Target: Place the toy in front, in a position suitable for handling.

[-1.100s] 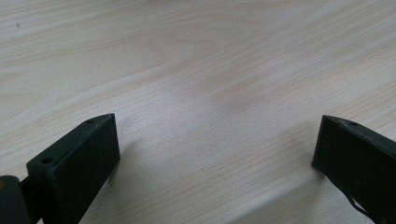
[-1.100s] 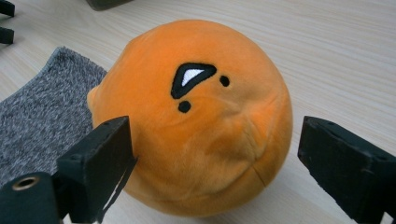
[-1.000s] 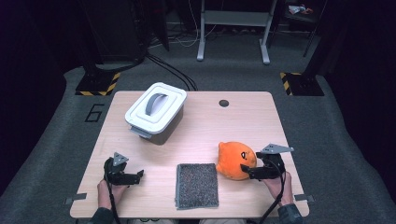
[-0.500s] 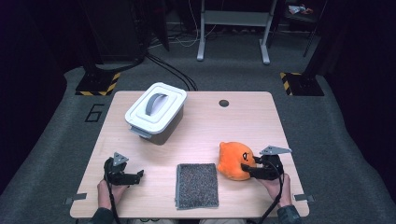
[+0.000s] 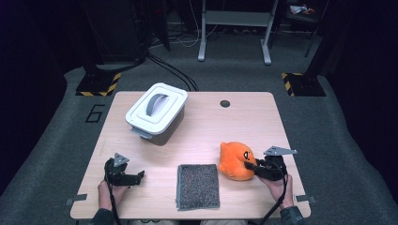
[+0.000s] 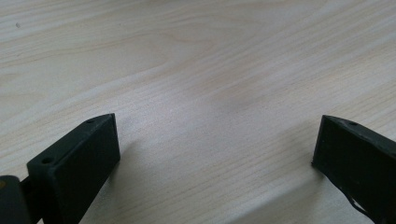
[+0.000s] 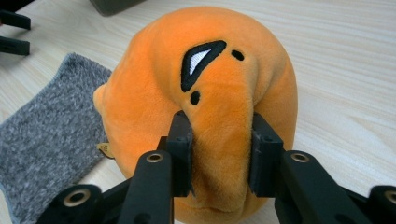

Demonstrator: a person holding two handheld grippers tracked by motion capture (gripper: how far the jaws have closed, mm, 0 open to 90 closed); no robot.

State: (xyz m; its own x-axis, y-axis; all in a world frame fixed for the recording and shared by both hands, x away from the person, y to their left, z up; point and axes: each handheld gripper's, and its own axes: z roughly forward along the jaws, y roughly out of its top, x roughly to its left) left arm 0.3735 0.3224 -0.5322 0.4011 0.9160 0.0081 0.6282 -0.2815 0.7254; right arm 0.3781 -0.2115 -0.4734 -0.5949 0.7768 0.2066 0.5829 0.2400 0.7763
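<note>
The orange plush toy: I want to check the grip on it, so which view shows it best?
The right gripper view: the orange plush toy is close up, the right gripper pinching a fold. The high view shows it small beside the grey cloth.

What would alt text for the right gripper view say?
The right tool pinches a fold of an orange plush toy between its two black jaws, which have just been closing. A grey cloth lies beside the toy on the wooden table.
</note>
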